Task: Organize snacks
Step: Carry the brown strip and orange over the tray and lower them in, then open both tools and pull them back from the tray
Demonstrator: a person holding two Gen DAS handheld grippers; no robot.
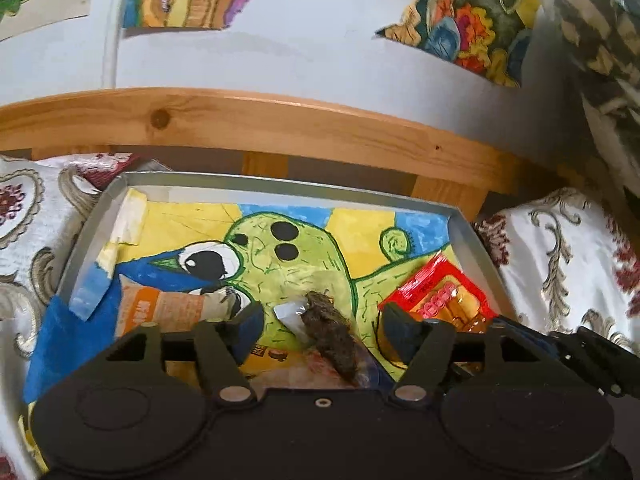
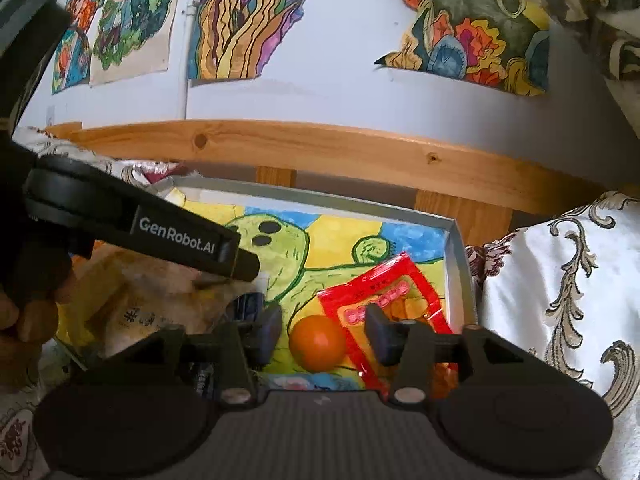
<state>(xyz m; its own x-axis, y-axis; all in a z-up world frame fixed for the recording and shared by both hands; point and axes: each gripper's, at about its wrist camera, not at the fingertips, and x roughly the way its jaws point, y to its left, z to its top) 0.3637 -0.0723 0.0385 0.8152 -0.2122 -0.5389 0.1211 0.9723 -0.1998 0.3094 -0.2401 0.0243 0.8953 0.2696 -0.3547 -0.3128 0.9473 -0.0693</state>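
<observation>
Inside the shallow grey tray, on a painted cartoon sheet that lines its floor, lie the snacks. A red packet sits in the right near corner against the tray wall; both views show it, and in each a gripper finger covers part of it. The left wrist view shows a dark, lumpy snack in clear wrap between the fingers of the left hand-held gripper, whose jaws stand wide apart and touch nothing; the snack's near end is cut off by the gripper body. The right wrist view does not show that snack. It shows instead an orange ball-shaped item just left of the red packet, between the spread fingers of the right hand-held gripper, which is likewise open with nothing held. I cannot tell whether the ball is fruit or candy.

At the tray's left, an orange-and-beige packet with print too blurred to read lies partly under the left gripper's finger; in the right view this area is a blurred heap of pale wrappers, largely hidden by the left gripper's black body. A blue sheet hangs over the tray's left edge. Patterned cloth surrounds the tray, with a wooden rail behind and drawings on the wall.
</observation>
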